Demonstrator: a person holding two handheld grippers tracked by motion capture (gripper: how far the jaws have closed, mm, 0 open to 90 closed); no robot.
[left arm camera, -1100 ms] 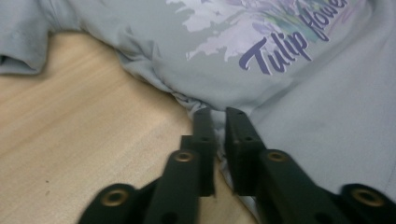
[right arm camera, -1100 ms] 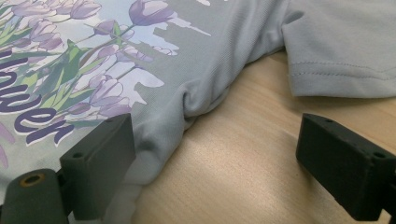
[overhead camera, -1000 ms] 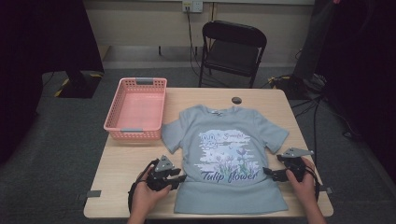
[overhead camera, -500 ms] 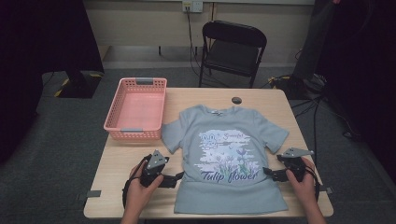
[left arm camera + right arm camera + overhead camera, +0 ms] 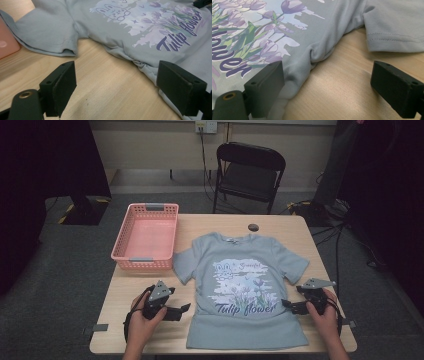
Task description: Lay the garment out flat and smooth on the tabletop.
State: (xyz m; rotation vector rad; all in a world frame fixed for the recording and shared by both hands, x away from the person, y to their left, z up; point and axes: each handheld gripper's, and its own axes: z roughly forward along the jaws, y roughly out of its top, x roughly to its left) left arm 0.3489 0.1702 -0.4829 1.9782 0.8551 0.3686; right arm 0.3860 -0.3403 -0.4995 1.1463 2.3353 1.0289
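Observation:
A grey-blue T-shirt [image 5: 245, 285] with a "Tulip flower" print lies flat, front up, on the wooden table [image 5: 125, 295]. My left gripper [image 5: 184, 310] lies just left of the shirt's side hem and points at it. In the left gripper view this gripper [image 5: 117, 75] is open over bare wood. Its jaws have just been opening, and the shirt [image 5: 140, 27] only runs past the right-hand jaw. My right gripper [image 5: 286, 305] rests at the shirt's opposite side. In the right gripper view it [image 5: 328, 75] is open, with the hem [image 5: 294, 75] beside one jaw and not pinched.
An empty pink basket [image 5: 145, 237] stands at the table's left rear, its corner [image 5: 6, 42] near the shirt's sleeve. A small dark round object [image 5: 253, 227] sits behind the collar. A black folding chair [image 5: 247, 175] stands beyond the table.
My left gripper has drawn back to the left, off the shirt's side edge. The right gripper and the shirt have stayed where they were.

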